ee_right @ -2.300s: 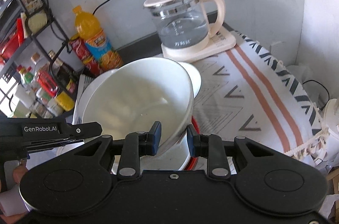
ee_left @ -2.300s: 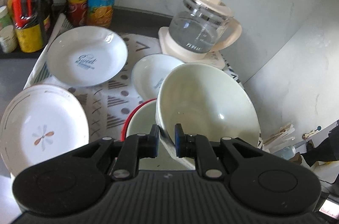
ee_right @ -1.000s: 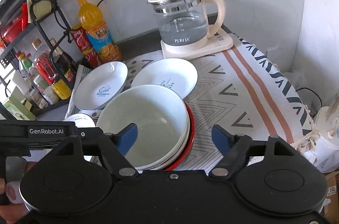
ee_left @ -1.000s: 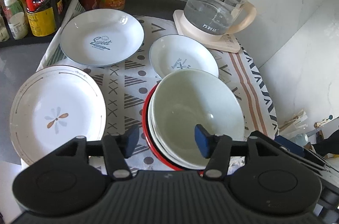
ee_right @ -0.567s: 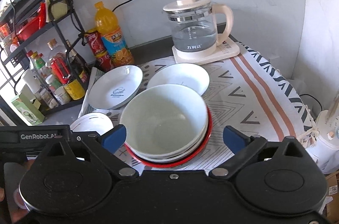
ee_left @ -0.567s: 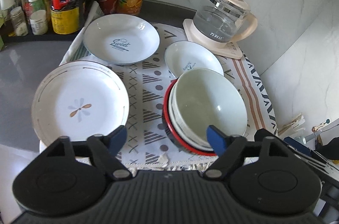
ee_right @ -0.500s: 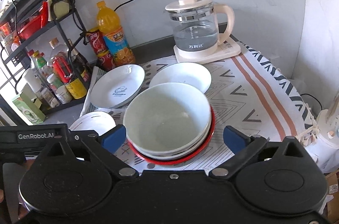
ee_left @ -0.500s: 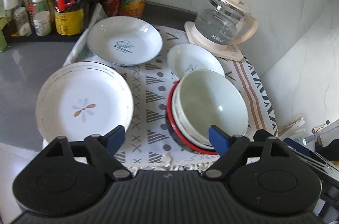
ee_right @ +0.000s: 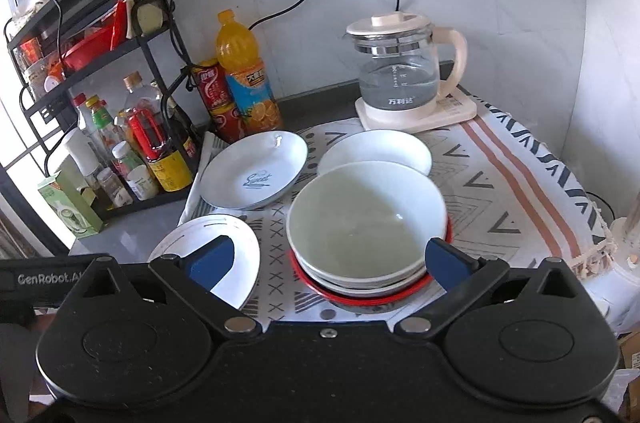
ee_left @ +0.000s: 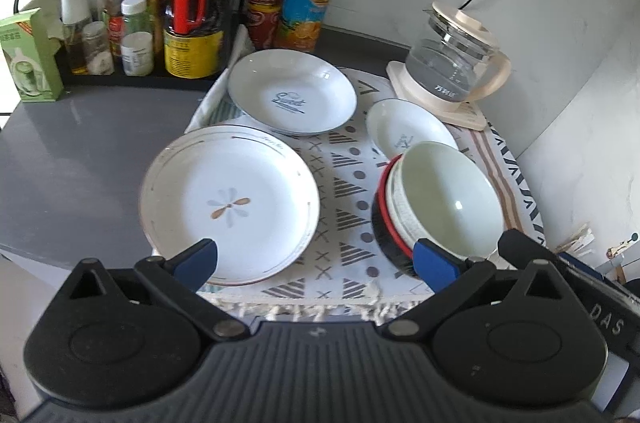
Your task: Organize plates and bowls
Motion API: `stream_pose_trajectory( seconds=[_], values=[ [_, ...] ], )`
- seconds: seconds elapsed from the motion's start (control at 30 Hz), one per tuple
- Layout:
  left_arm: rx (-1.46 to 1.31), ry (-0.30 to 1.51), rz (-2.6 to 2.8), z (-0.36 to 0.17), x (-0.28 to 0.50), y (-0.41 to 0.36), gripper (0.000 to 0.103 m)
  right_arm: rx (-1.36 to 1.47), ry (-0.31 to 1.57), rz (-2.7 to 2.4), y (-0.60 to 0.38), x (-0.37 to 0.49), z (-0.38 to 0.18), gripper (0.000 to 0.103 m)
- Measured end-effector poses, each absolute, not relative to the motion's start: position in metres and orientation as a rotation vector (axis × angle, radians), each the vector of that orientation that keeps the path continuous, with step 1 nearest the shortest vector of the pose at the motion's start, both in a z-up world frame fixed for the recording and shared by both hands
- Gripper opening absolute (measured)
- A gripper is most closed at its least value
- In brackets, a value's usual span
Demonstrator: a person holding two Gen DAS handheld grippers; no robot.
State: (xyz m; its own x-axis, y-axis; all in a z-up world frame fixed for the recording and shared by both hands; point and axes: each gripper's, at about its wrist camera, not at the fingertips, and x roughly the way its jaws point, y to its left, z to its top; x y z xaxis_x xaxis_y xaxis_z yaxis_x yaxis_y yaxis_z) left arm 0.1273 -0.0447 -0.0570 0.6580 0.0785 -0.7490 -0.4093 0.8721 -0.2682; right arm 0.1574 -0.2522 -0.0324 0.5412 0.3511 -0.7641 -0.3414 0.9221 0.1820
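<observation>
Both tongs, my left gripper (ee_left: 316, 261) and right gripper (ee_right: 326, 259), hang spread wide, holding nothing. Pale green bowl (ee_right: 366, 219) sits nested atop the red-rimmed bowl stack (ee_left: 386, 219) on the patterned cloth (ee_left: 344, 183), beside the flower-print plate (ee_left: 230, 203).

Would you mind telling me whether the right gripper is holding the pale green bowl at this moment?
No, the right gripper is wide open, and the pale green bowl sits nested on the bowl stack.

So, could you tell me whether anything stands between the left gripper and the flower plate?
Nothing visible does. The left gripper is open just in front of the flower plate, with only bare cloth around it; the bowl stack sits off to the right.
</observation>
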Motion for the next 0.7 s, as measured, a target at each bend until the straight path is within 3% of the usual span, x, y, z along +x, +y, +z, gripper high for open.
stream_pose_trajectory(
  seconds=[0.7],
  values=[
    [-0.504, 0.749, 0.379, -0.062, 0.128, 0.014, 0.103, -0.071, 0.951, 0.522, -0.182, 0.190, -0.059, 0.103]
  ],
)
